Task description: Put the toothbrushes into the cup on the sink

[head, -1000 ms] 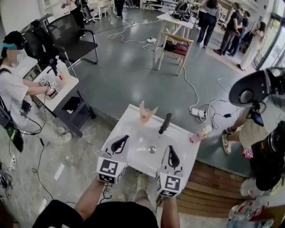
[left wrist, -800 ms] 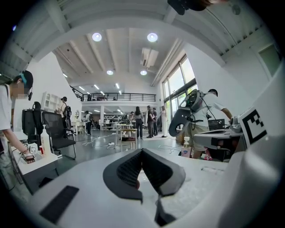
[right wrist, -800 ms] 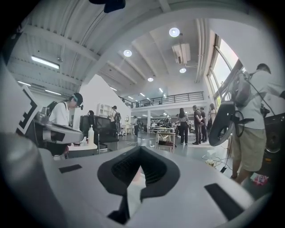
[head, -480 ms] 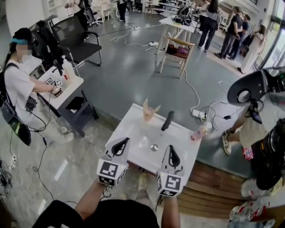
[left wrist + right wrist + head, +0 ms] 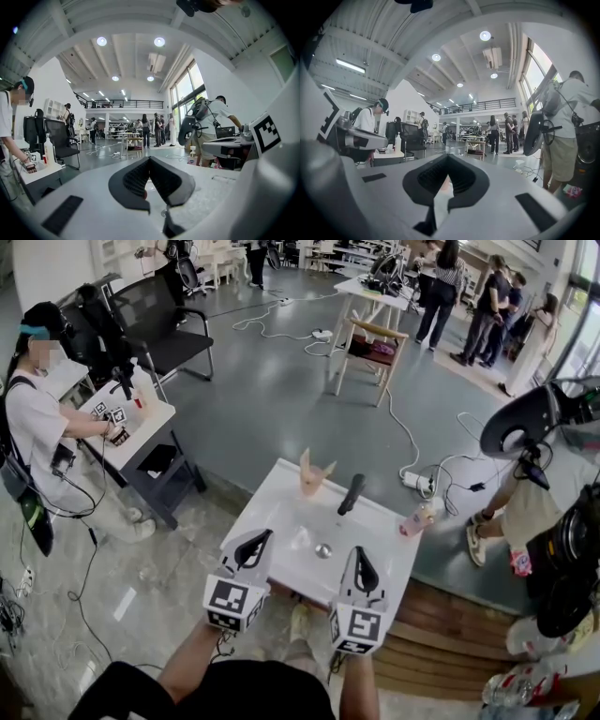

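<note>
At the far left a seated person (image 5: 33, 423) leaned over a small white table (image 5: 141, 432), with a black chair (image 5: 155, 324) behind it. Closer in, the left gripper (image 5: 266, 533) hung over the near left edge of the white sink (image 5: 272, 498). Its dark jaws were pressed together tip to tip with nothing between them, as the left gripper view (image 5: 149, 160) showed plainly. Beyond it, on the sink's back rim, stood the peach cup (image 5: 310, 486). Pale pointed shapes rose out of its top, likely the toothbrushes (image 5: 314, 468), though they were too small in the head view to be sure. Just right of the cup, the black faucet (image 5: 351, 494) leaned over the basin, and the round drain (image 5: 323, 550) sat in the basin floor between the two grippers. The right gripper (image 5: 360, 553) hovered over the sink's near edge, right of the drain and well apart from the cup. It was closed and empty too, its ribbed pads meeting in the right gripper view (image 5: 447, 158). At the sink's right corner stood a pink bottle (image 5: 419, 518). Farther right, a person (image 5: 534, 507) stood beside the sink on the grey floor. A wooden chair (image 5: 372, 341) and a group of standing people (image 5: 487, 296) were in the background.
</note>
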Tool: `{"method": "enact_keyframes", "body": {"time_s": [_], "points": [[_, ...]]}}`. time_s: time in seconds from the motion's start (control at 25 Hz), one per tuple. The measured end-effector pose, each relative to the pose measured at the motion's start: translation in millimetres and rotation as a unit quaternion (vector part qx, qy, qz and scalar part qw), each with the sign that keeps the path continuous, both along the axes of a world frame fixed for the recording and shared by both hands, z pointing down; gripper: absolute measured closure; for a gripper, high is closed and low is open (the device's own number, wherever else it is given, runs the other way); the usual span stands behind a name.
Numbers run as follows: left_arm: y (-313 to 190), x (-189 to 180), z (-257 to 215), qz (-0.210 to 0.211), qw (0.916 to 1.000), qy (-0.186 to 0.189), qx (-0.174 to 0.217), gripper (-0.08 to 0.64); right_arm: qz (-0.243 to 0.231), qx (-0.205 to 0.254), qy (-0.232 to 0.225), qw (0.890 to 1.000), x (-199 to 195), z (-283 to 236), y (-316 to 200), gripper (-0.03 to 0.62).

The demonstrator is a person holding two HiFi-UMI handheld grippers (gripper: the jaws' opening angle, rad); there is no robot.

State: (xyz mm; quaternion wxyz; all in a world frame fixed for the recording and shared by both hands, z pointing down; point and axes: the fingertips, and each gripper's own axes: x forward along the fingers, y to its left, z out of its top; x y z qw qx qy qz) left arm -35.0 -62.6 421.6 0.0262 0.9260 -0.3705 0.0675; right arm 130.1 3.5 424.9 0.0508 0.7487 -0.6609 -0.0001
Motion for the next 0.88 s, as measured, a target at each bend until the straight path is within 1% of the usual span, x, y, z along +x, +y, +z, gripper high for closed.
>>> {"method": "enact_keyframes", "body": {"time_s": [0.24,0.72,0.88], "points": [[3.9,3.5,-0.8,0.0,1.0,0.0,-0.007,0.557,0.002,-0.003,-0.004,1.0,4.0,2.7,3.4,0.594],[-0.6,1.1,-1.5,0.0,1.0,0.001,-0.001,0.557,0.0,-0.006,-0.004,1.0,0.7,4.1,-0.1,0.594],[0.5,-1.1,-1.2,-0.001,1.0,0.0,-0.005,0.557,0.0,-0.003,-0.001,1.0,-1.5,2.2,-0.5,0.594]]}}
